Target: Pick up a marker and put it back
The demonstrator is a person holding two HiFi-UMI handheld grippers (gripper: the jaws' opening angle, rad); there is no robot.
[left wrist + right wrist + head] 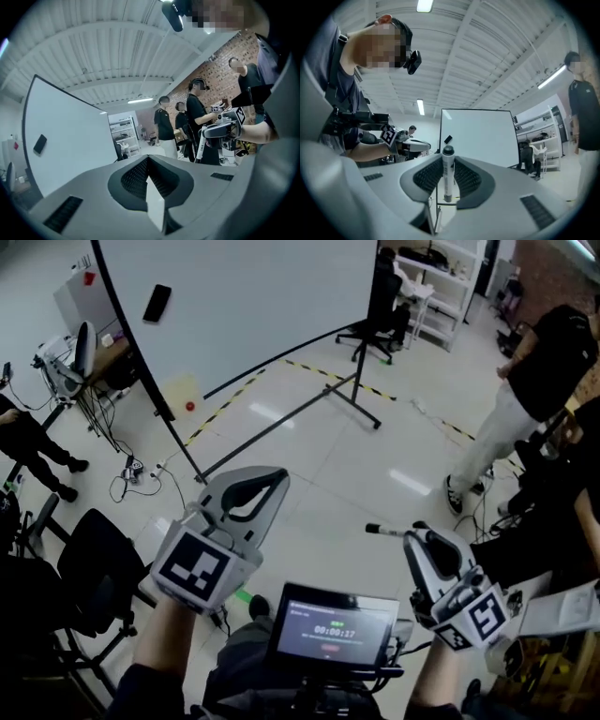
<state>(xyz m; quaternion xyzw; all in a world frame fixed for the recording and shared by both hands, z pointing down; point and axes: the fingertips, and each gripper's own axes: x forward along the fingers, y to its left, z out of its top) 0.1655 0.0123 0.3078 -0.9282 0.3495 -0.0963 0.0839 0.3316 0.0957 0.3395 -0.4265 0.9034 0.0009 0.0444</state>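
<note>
Marker (448, 178) — white body, dark cap — sits clamped between the jaws of the right gripper (419, 532), held in the air and pointing toward the whiteboard (253, 296). The left gripper (148, 160) has its 2 jaws closed together — nothing between them.

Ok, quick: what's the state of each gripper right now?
Left gripper: closed, nothing between its jaws.
Right gripper: closed on the marker.
</note>
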